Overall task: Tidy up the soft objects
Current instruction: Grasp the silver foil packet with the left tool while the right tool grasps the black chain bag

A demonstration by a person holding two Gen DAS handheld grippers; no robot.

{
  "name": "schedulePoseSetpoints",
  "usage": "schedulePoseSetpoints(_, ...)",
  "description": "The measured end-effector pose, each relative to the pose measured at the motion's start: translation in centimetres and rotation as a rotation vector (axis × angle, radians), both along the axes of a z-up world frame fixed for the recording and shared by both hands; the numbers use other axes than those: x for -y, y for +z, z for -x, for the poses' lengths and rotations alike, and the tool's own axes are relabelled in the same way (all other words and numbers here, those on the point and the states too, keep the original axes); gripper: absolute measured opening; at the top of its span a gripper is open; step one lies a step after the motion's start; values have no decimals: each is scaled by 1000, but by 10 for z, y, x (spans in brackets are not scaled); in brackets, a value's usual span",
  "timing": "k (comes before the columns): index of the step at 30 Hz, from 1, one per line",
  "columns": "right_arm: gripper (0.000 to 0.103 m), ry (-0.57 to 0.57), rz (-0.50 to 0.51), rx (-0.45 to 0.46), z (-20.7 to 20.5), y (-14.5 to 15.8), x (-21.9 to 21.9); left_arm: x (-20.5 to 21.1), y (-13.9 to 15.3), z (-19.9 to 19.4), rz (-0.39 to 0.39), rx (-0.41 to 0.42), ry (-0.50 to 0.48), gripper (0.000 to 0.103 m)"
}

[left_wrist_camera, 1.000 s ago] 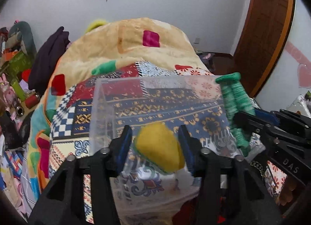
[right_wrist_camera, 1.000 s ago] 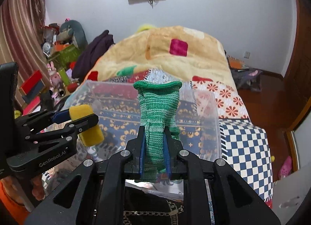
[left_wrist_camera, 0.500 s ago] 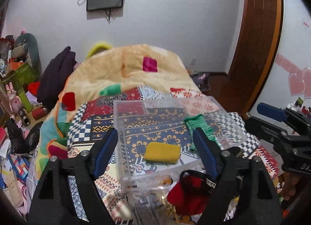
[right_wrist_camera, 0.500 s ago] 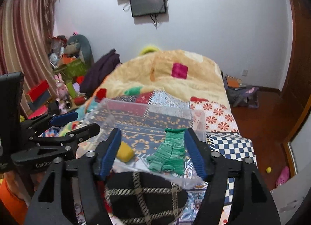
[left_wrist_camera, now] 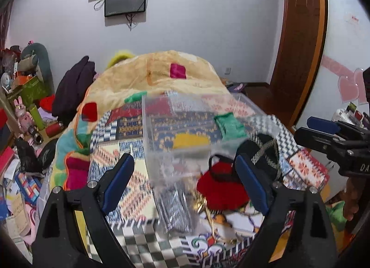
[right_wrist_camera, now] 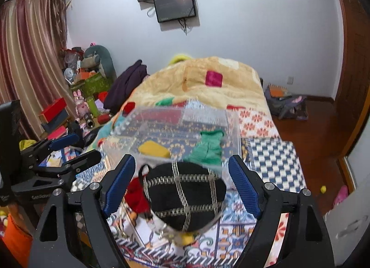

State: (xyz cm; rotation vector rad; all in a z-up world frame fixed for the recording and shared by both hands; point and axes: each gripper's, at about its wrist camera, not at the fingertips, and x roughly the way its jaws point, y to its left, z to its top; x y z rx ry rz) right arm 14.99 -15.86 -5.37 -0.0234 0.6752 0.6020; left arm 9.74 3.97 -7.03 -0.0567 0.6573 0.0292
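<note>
A clear plastic bin stands on the patterned bed. In it lie a yellow sponge and a green knitted glove. In front of the bin lie a black pouch with silver trim, a red pouch and a grey glittery item. My left gripper is open and empty, back from the bin. My right gripper is open and empty above the black pouch.
A beige blanket covers the far half of the bed. Boxes, toys and bottles crowd the floor at left. A wooden door is at right. A bag lies on the floor.
Both grippers let go: the sponge and the green glove now lie in the bin. Both grippers opened wide and pulled back and up from the bin.
</note>
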Motion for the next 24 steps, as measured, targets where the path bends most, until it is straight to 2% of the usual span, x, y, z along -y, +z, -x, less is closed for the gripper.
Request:
schedulePoseSetpoints(8, 81, 38, 58, -79, 3, -44, -14, -6, -50, -2, 29, -86, 23, 89)
schedulePoseSetpoints(13, 79, 64, 78, -109, 4, -63, -22, -10, -71, -5, 67, -136, 19, 70)
schedulePoseSetpoints(20, 43, 89, 42, -131, 5, -70, -17, -14, -84, -3, 101, -156, 10, 50)
schedulePoseSetpoints(22, 37, 96, 36, -127, 7, -69, -16, -14, -85, -1, 105, -155, 6, 40)
schedulePoseSetpoints(24, 35, 93, 36, -118, 10, -67, -16, -15, -84, 0, 103, -155, 6, 37)
